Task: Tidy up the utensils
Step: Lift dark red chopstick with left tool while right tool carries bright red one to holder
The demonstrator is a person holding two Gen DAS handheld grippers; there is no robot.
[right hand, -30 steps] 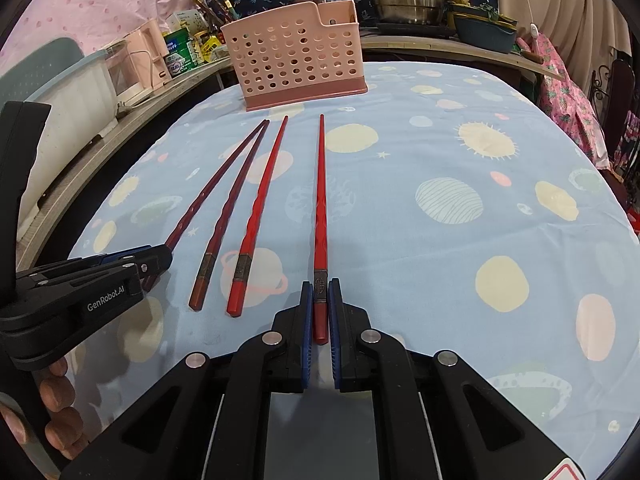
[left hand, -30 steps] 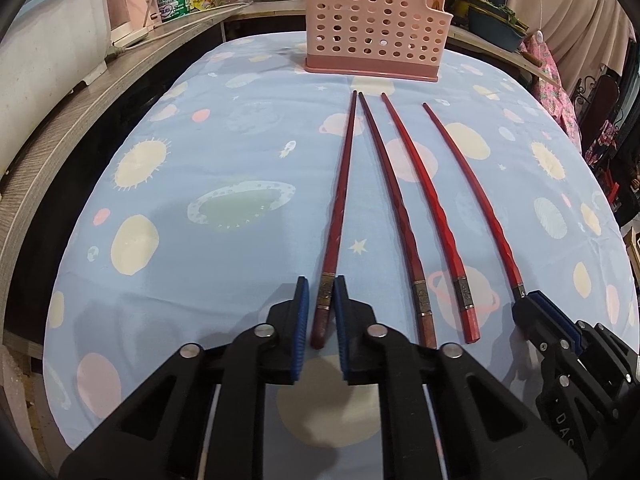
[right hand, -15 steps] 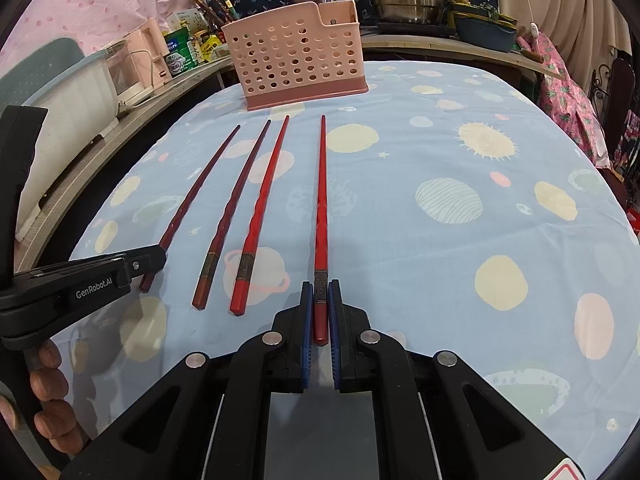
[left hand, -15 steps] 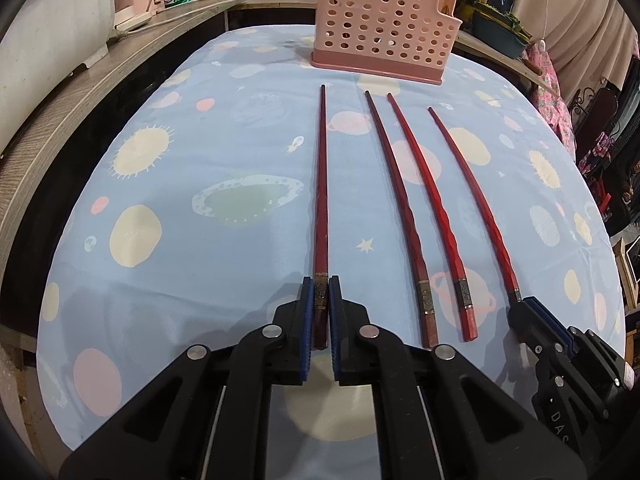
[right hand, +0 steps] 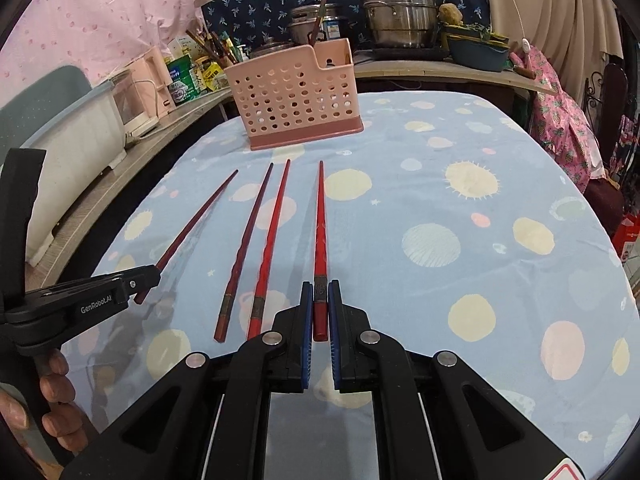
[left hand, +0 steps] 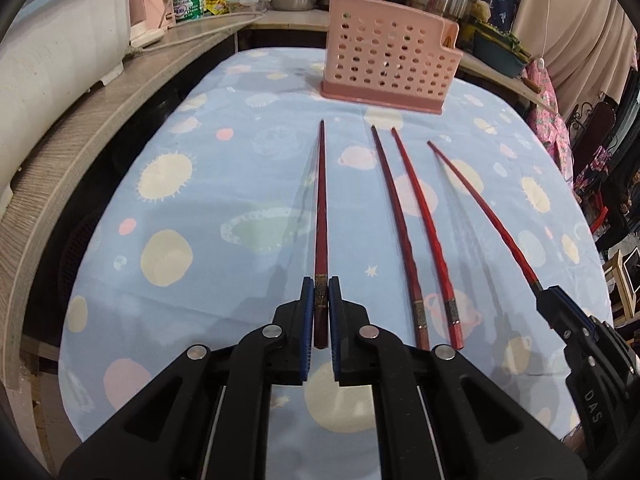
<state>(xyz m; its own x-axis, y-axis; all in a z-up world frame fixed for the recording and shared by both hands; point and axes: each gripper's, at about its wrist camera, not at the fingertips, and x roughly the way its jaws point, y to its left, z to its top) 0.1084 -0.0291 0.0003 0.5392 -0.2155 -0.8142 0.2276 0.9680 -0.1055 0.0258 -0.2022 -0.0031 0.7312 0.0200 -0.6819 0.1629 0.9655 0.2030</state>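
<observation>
Four red chopsticks and a pink perforated holder (left hand: pixel 388 68) (right hand: pixel 296 100) are on the blue planet-print tablecloth. My left gripper (left hand: pixel 319 286) is shut on the thick end of a dark red chopstick (left hand: pixel 321 200), which is raised off the cloth and points at the holder. My right gripper (right hand: pixel 319 288) is shut on a bright red chopstick (right hand: pixel 320 220), also lifted, with its shadow beneath it. Between them a dark chopstick (left hand: pixel 396 232) (right hand: pixel 248 248) and a bright red chopstick (left hand: pixel 424 232) (right hand: pixel 272 240) lie flat on the cloth. Each gripper shows in the other's view: the right gripper (left hand: pixel 550 292) and the left gripper (right hand: pixel 150 276).
A grey counter (left hand: pixel 80 152) runs along the left with a white tub (left hand: pixel 60 52), a pink appliance and bottles. Steel pots (right hand: pixel 396 8) stand behind the holder. A person's hand (right hand: pixel 56 400) grips the left tool. Patterned fabric (right hand: pixel 560 128) hangs at the table's right edge.
Both grippers have risen, each lifting its chopstick off the cloth. The left chopstick's tip swung left, away from the two that stay lying flat.
</observation>
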